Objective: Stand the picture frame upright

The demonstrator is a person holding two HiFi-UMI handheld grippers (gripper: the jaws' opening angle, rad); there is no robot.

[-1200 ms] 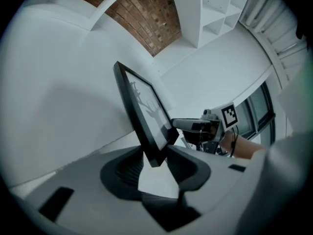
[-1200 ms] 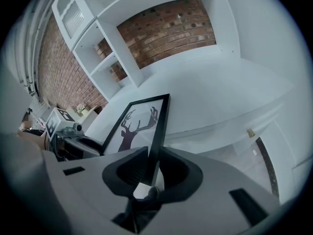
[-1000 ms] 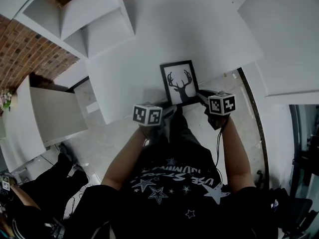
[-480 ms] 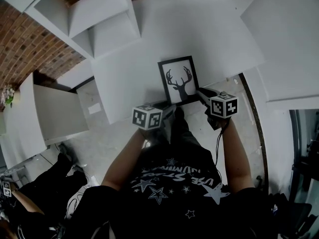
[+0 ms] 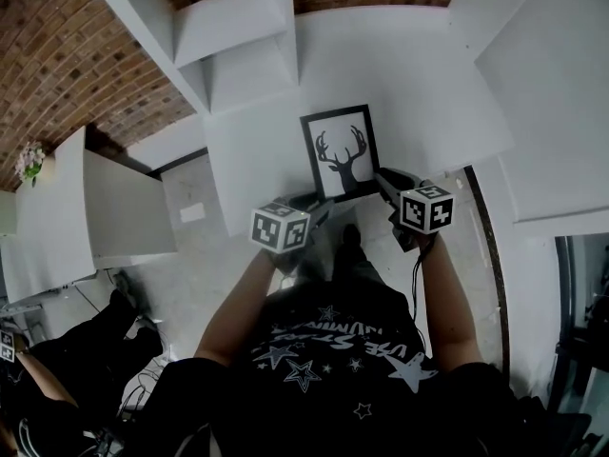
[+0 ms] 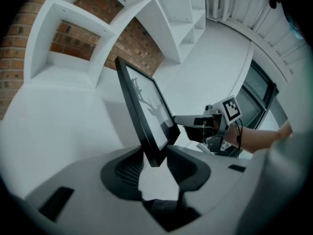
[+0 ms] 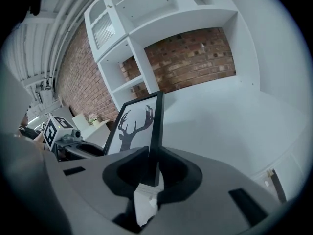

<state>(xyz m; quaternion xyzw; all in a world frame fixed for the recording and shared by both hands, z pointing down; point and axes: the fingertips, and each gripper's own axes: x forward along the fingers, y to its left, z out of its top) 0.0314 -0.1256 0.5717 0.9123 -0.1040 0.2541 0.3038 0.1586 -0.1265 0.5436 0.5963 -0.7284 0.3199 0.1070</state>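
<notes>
black picture frame clamped in fingers of left gripper and right gripper.

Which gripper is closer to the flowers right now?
Left. The left gripper holds the frame at the corner on the side of the flowers; the right gripper holds the opposite corner, farther away.

A white bench meets a red brick wall, and a white open shelf unit rises at its left side. Below it lies a pale, speckled floor. At the far left a white cabinet carries small flowers. Dark-framed windows stand opposite. The light is even.
</notes>
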